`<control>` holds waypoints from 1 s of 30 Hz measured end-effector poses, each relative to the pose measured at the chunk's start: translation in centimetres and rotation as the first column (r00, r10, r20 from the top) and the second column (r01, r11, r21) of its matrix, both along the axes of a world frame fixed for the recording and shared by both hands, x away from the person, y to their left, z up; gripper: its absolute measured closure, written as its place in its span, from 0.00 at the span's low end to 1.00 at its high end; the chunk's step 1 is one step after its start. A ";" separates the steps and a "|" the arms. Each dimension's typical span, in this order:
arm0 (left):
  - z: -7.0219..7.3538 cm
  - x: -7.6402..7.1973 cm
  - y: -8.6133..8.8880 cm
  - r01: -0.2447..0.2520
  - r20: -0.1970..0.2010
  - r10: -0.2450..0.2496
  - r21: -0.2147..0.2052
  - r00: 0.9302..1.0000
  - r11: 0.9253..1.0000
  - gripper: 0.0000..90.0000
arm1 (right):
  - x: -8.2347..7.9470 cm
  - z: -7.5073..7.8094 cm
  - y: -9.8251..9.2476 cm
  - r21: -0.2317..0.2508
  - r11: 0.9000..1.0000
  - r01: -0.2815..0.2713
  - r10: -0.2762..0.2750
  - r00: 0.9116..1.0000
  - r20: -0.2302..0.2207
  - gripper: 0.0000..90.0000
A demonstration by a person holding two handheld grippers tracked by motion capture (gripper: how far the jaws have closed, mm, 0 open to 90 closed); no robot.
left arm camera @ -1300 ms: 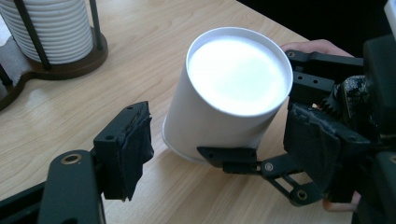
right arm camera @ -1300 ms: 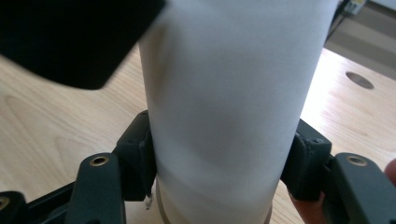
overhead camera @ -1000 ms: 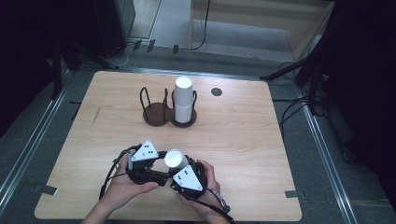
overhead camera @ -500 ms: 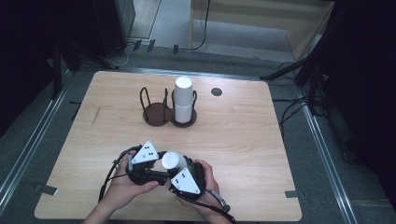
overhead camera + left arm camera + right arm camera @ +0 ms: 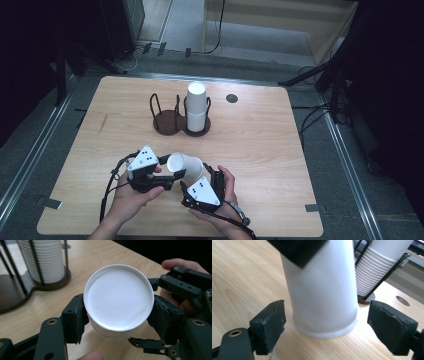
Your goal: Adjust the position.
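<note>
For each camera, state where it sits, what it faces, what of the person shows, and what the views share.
High view: above the person's side, looking forward and down on the table; both hands and forearms show.
Left gripper view: rides the left gripper, facing the paper cup that its pads clamp.
Right gripper view: rides the right gripper, its jaws just opening, pads apart from the cup.
Shared: the cup and the cup stack.

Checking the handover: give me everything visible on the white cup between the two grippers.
The white cup looks like plain paper, tapered, with a recessed flat base and a rolled rim. It lies tilted, base toward the left gripper, whose pads clamp its sides near the base. The right gripper has just been opening; its pads stand clear on either side of the rim end. The cup hangs above the wooden table, near the person's edge, in front of the cup stack.
</note>
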State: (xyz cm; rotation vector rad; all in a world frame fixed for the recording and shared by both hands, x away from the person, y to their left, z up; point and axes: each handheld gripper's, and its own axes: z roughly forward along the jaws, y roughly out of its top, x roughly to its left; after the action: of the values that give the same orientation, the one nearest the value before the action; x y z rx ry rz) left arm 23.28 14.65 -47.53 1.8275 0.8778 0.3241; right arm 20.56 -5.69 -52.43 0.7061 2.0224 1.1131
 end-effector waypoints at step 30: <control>-0.9 0.2 2.1 -0.100 0.229 0.161 -0.256 0.960 0.961 0.39 | 0.9 2.3 -1.2 0.216 0.966 0.145 -0.126 0.987 -0.100 0.14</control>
State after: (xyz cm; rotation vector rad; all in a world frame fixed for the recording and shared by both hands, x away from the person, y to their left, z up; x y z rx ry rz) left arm 23.52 16.73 -48.40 1.4699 0.8262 0.4966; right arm 21.50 -6.87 -50.16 1.0066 1.9045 1.2584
